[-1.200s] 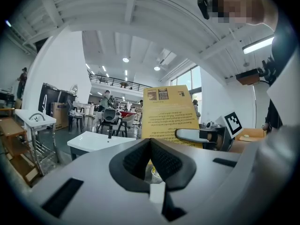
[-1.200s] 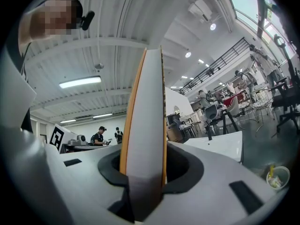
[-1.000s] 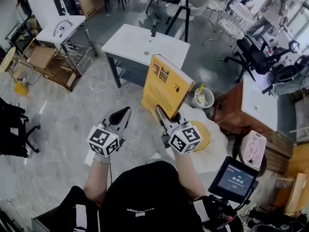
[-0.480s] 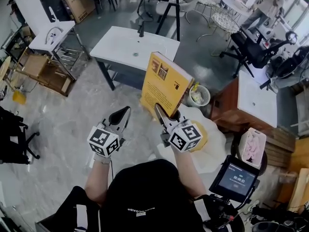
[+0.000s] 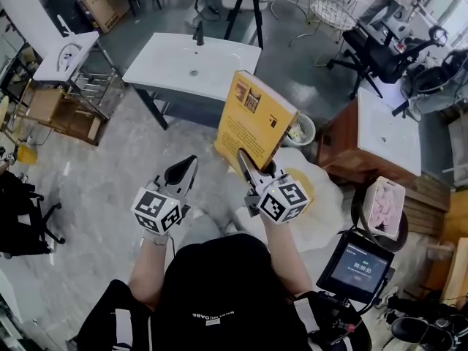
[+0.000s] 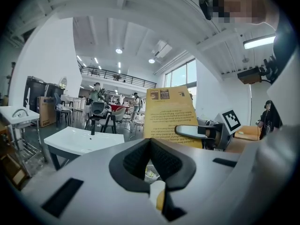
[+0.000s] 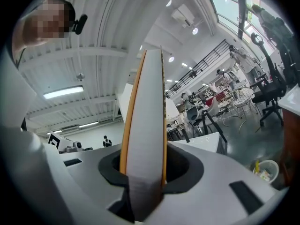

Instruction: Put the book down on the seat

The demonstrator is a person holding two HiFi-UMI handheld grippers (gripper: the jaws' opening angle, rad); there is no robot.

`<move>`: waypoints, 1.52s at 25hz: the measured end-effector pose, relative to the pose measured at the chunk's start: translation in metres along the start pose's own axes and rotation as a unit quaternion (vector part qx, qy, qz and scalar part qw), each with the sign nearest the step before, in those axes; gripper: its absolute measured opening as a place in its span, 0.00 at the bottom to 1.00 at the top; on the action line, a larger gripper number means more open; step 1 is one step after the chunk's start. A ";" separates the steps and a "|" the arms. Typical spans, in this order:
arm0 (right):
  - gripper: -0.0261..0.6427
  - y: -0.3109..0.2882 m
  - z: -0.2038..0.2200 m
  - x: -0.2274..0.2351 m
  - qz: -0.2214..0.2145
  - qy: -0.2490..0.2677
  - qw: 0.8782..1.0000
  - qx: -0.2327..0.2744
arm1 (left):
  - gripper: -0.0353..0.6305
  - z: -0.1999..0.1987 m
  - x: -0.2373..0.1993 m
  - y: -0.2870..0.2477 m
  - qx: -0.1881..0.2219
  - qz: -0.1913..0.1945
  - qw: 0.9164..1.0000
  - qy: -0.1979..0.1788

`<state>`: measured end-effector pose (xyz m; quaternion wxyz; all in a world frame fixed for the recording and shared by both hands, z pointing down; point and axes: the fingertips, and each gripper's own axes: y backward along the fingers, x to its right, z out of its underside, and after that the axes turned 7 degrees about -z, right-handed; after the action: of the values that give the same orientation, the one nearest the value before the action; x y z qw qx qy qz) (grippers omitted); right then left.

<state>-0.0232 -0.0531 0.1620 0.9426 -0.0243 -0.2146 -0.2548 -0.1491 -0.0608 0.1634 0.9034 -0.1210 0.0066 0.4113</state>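
Right gripper (image 5: 246, 161) is clamped on book (image 5: 252, 119) by its near bottom edge. Book is held in air, just near of sink (image 5: 191, 66), long axis upright, cover turned left. Left gripper (image 5: 189, 168) is closed, empty.

Bright, even daylight and ceiling strip lights; gripper views bulge fisheye with dark vignetted corners.

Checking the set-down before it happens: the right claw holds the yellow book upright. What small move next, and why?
Probably ease the right claw toward the pale seat, lowering and tipping the book flat. The book stands upright, clamped at its lower edge, clear of the seat, which lies to its right in the head view.
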 end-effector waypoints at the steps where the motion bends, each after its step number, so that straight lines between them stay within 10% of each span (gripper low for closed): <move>1: 0.28 0.000 0.000 0.003 0.005 -0.002 1.000 0.000 | 0.07 0.000 -0.001 -0.002 -0.002 0.003 1.000 0.000; 38: 0.28 0.068 0.049 0.185 0.242 -0.114 0.963 0.032 | 0.07 0.079 0.027 -0.182 -0.144 0.186 0.971 -0.032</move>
<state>0.1350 -0.0731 0.2883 0.9457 -0.0744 -0.3162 -0.0075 -0.0033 -0.1383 0.2758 0.7841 -0.2337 -0.0590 0.5720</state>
